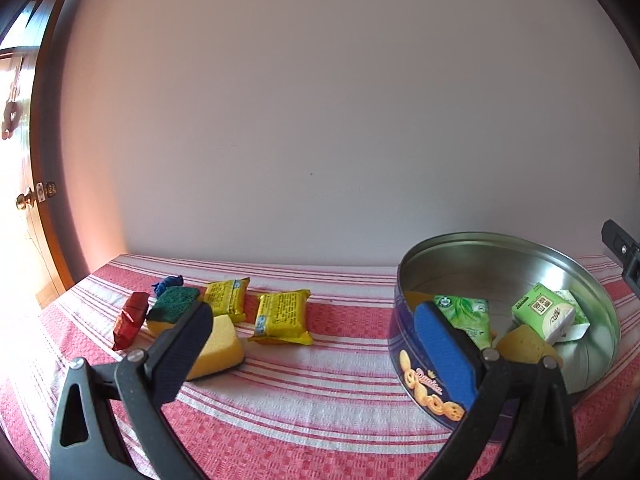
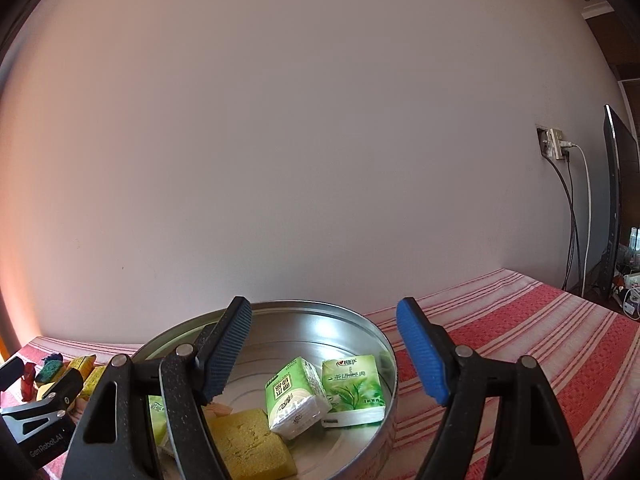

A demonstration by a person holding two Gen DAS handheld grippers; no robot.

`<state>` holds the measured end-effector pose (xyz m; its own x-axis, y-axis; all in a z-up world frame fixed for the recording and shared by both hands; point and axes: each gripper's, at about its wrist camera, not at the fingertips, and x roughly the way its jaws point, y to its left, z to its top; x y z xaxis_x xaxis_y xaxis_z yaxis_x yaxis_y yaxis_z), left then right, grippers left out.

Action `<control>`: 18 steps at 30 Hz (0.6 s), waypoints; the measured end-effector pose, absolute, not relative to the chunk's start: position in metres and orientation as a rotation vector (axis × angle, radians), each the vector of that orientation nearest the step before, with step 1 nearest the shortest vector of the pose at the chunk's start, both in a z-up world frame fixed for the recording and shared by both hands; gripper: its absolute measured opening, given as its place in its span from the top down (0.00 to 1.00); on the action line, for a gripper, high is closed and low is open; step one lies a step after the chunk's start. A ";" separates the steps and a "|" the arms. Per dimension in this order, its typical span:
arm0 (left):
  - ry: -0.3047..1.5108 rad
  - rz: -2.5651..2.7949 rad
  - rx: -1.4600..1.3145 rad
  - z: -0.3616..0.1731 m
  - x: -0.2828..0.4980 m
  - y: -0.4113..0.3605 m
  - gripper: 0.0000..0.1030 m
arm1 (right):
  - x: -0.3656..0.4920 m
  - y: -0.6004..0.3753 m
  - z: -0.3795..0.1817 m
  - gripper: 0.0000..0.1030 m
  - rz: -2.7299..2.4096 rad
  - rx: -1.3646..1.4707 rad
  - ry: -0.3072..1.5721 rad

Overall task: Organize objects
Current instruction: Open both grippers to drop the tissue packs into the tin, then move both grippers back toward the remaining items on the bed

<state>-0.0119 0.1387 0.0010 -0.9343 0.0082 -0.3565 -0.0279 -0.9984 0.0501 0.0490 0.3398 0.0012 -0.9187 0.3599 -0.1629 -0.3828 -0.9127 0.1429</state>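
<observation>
A round cookie tin (image 1: 424, 384) stands open on the right of the table. Inside it lie green tissue packs (image 2: 294, 398) (image 2: 352, 384) and a yellow sponge (image 2: 248, 440). My right gripper (image 2: 324, 350) hovers open just above the tin's near side, nothing between its pads. My left gripper (image 1: 316, 344) is open and empty too, to the left of the tin. By its left finger lie a yellow sponge (image 1: 218, 344), a green-topped sponge (image 1: 172, 304), a red candy (image 1: 130, 320), a blue candy (image 1: 168, 284) and two yellow packets (image 1: 228, 296) (image 1: 282, 316).
A red and white striped cloth (image 1: 320, 400) covers the table, which backs onto a plain wall. A door with a brass knob (image 1: 26, 200) is at far left. A wall socket with cables (image 2: 554, 144) and a dark screen (image 2: 616, 208) stand at far right.
</observation>
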 end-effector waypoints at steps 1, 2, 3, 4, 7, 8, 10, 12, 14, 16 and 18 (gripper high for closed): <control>0.096 3.076 -0.564 0.001 -0.012 0.134 0.01 | 0.050 0.338 0.001 0.25 2.739 -0.187 0.246; 0.106 3.080 -0.563 0.000 -0.011 0.128 0.01 | 0.052 0.335 0.000 0.25 2.734 -0.184 0.245; 0.115 3.085 -0.562 -0.001 -0.012 0.121 0.01 | 0.054 0.331 0.001 0.25 2.734 -0.175 0.241; 0.125 3.091 -0.560 -0.001 -0.012 0.114 0.01 | 0.056 0.326 0.001 0.25 2.738 -0.168 0.242; 0.166 3.117 -0.546 0.000 -0.012 0.093 0.01 | 0.061 0.308 0.000 0.25 2.771 -0.208 0.273; 0.177 3.126 -0.542 -0.002 -0.015 0.084 0.01 | 0.060 0.303 -0.001 0.25 2.780 -0.227 0.271; 0.187 3.141 -0.543 -0.003 -0.019 0.069 0.01 | 0.059 0.289 -0.001 0.25 2.788 -0.248 0.243; 0.181 3.153 -0.555 -0.005 -0.026 0.051 0.01 | 0.059 0.275 0.000 0.25 2.803 -0.257 0.230; 0.165 3.171 -0.571 -0.008 -0.032 0.033 0.01 | 0.055 0.262 -0.002 0.25 2.821 -0.281 0.239; 0.151 3.197 -0.587 -0.010 -0.039 0.014 0.01 | 0.050 0.247 -0.003 0.25 2.842 -0.310 0.243; 0.145 3.223 -0.606 -0.011 -0.044 -0.003 0.01 | 0.047 0.231 -0.004 0.25 2.859 -0.329 0.233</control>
<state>-0.0437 -0.0028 -0.0107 -0.9223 -0.1542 -0.3545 0.1218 -0.9862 0.1122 0.0474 0.2311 -0.0040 -0.9423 0.2308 -0.2426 -0.2671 -0.9550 0.1287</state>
